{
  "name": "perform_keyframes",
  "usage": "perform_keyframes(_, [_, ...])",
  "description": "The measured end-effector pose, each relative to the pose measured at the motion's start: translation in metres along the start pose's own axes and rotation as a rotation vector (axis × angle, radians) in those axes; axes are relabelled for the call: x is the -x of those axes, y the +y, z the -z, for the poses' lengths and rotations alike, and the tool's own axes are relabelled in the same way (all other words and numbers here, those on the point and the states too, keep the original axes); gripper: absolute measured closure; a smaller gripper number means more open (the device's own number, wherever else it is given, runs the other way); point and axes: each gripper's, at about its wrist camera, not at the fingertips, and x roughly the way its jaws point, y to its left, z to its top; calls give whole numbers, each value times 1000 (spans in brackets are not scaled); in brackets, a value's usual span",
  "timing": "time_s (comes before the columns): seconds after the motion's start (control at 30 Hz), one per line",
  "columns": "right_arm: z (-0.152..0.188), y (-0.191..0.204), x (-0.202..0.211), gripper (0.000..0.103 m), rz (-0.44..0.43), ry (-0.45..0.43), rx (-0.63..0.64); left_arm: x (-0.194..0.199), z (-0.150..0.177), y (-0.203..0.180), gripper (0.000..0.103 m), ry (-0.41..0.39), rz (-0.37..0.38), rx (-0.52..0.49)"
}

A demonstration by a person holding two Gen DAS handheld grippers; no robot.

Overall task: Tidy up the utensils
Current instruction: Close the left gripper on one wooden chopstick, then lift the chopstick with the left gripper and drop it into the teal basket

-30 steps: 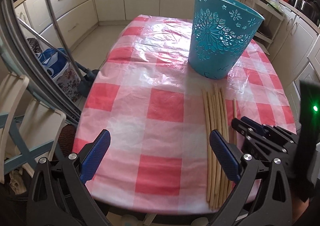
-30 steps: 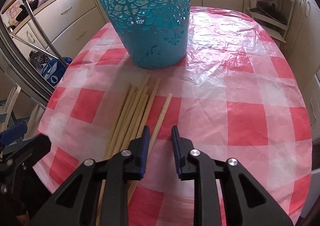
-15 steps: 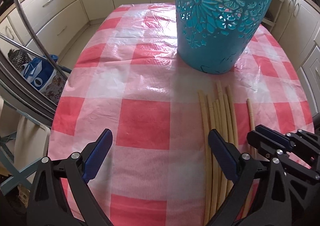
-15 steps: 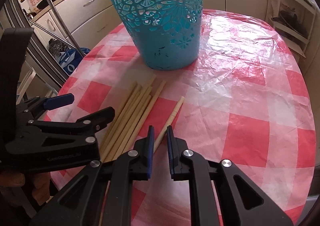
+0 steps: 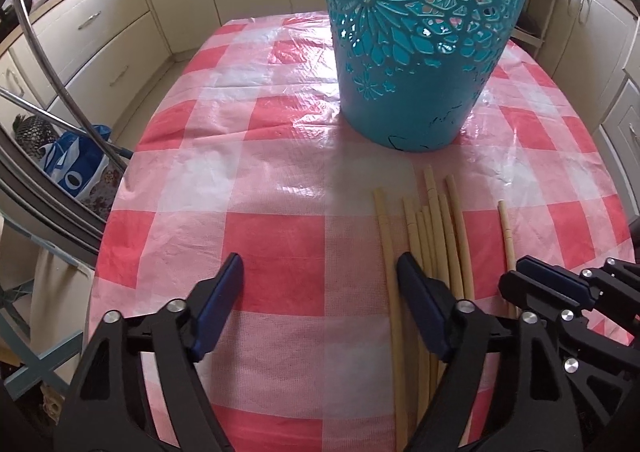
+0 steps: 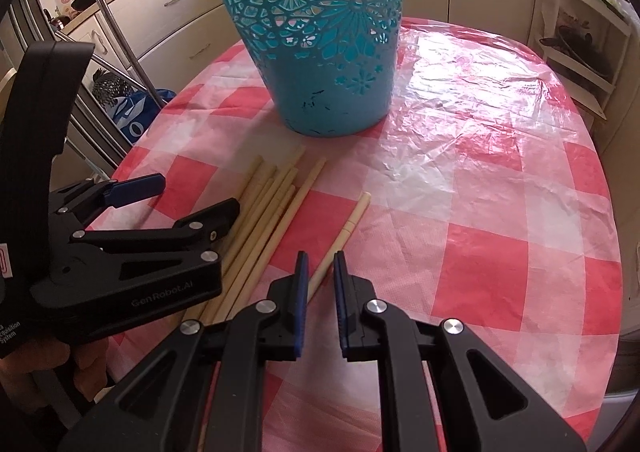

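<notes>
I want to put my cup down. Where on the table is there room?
Left of the chopsticks, the cloth is bare out to the table's left edge. Right of the lone chopstick, the cloth is bare out to the right edge. It is crowded in front of the basket, where chopsticks lie and the left gripper and right gripper hover.

Left wrist view: the rim of the teal basket (image 5: pixel 420 51) is cut off by the top edge. The near ends of the bundled chopsticks (image 5: pixel 436 244) are hidden under the left gripper (image 5: pixel 320 276) at lower right.

Right wrist view: the lone chopstick (image 6: pixel 344 232) passes out of sight behind the right gripper (image 6: pixel 320 272); contact with the pads cannot be determined. Lower left, the hand (image 6: pixel 84 368) is largely concealed.
</notes>
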Motion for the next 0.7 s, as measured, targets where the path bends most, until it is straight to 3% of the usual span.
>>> perform_keyframes(0.13, [-1,4,-1,90,-19,5,17,2,-2,-3,53,-11,45,-26])
perform_keyframes(0.27, [-2,9,-1,91,-14,8,48,5,-3,-2,95,-16,105,-52])
perform_keyframes(0.43, [-5,3,-2,90,23,18,17,5,-4,10,98,21,160,-2])
perform_keyframes(0.63, [-4,8,-4,91,22,25,46,3,-6,3,98,43,127,-69])
perform_keyframes(0.7, [-4,8,-5,92,13,28,41,5,-7,6,98,52,164,-58])
